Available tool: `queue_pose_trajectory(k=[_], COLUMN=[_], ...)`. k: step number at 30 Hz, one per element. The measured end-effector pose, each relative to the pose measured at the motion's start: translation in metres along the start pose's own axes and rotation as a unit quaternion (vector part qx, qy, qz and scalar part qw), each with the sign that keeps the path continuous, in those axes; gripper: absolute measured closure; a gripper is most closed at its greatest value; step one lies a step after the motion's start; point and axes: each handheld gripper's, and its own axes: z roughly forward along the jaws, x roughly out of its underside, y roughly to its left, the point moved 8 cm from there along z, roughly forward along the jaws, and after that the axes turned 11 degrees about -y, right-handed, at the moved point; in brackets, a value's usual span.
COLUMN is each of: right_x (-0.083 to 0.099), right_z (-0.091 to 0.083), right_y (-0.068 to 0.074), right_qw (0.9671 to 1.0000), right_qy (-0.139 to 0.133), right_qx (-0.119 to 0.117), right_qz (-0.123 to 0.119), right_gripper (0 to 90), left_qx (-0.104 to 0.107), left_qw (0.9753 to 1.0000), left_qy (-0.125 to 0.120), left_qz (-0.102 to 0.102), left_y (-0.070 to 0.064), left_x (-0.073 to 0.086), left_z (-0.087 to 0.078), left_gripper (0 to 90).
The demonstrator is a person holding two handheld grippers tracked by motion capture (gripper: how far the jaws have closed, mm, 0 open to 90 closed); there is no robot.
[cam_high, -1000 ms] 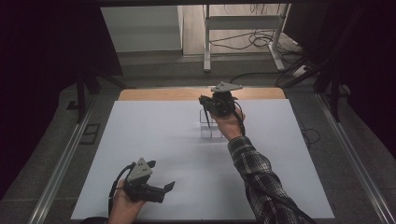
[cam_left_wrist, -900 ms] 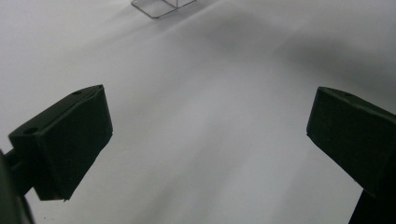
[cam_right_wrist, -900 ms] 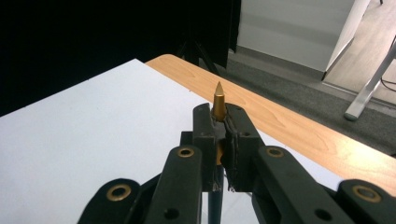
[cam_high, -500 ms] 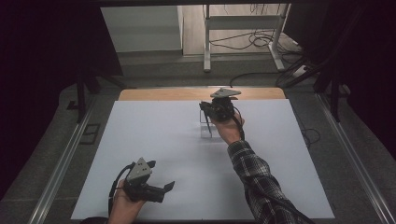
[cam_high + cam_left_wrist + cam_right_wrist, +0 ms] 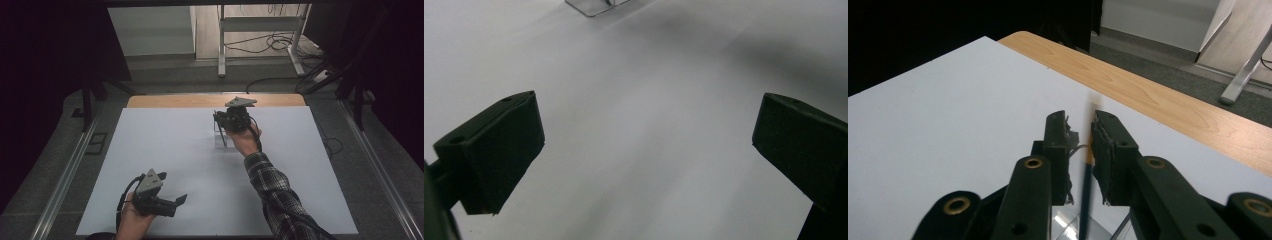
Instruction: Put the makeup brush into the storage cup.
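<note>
So the right gripper (image 5: 223,120) had drifted a touch toward the near side of the table compared with a second back, when it sat a little closer to the wooden edge (image 5: 175,100) at the far end. It hovered right over the clear stand (image 5: 220,138), a small see-through holder standing on the white table cover (image 5: 165,145). In the right gripper view its jaws were pinched nearly together on a thin dark stick (image 5: 1086,180), maybe a pen or a rod, honestly too blurred to call, which ran down toward the stand below. My read is that the stick was either being lowered into the holder or lifted out, and the small shift suggested lining up rather than a big move. The left gripper (image 5: 175,201) hadn't really budged across the earlier frames: same spot near the front left of the cover, well apart from the stand, jaws spread wide with nothing between them. In the left gripper view the stand's base (image 5: 596,6) just peeked in at the top, far off, so that hand looked idle for this step.
</note>
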Motion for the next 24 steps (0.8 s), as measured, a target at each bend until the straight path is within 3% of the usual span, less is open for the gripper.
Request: queue_pose_trajectory(k=[15,24], right_x=[-0.006,-0.007], right_z=[-0.010,-0.019], right_y=[0.007,0.015], right_qw=[0.9999,0.9997], right_qy=[0.010,0.013], right_qx=[-0.008,-0.020], right_qz=[-0.002,0.000], right_gripper=[50.0,44.5], left_qx=[0.007,0.015], left_qw=[0.9998,0.9995], left_qy=[-0.012,-0.014], left_qz=[-0.014,-0.023], left_y=[0.000,-0.001], left_x=[-0.003,-0.004], left_z=[-0.001,-0.002], left_gripper=[0.2,0.3])
